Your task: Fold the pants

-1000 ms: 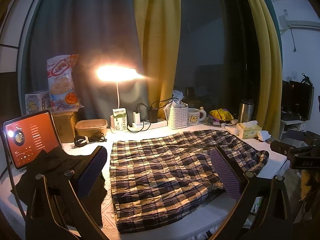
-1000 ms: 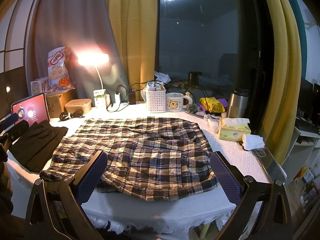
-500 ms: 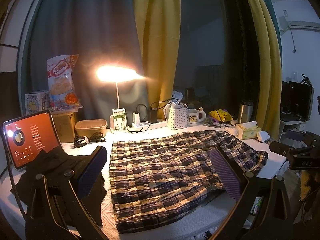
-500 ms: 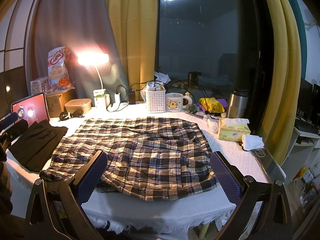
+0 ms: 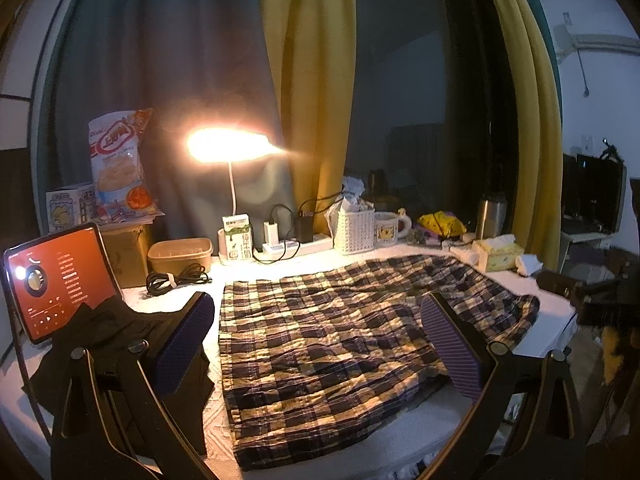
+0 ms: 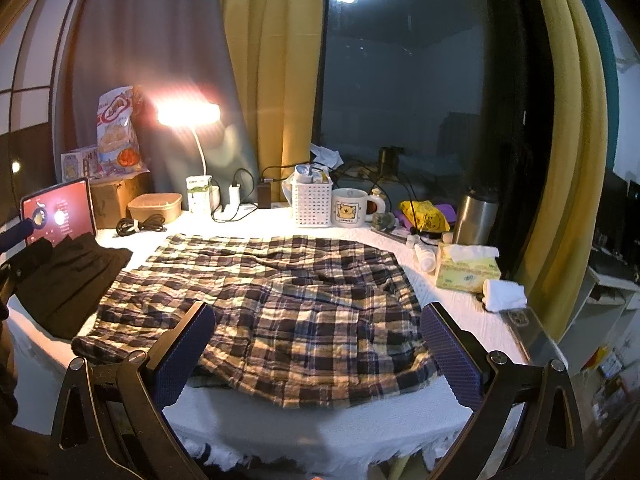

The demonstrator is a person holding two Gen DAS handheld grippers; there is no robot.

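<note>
My plaid pants lie lengthwise across the bench; my right hand-held gripper hovers nearer, both spread wide.

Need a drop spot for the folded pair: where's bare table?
Bare cloth along the near edge below the plaid pants, and a strip right of them by the tissue box. Back row around the basket is crowded; black garment fills the left.

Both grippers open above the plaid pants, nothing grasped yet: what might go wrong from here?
1. The plaid pants hang over the near table edge; a one-sided pull might drag them off.
2. The black garment lies beside the left gripper and might get pinched.
3. The mug and tissue box sit close enough for swinging fabric to hit.
</note>
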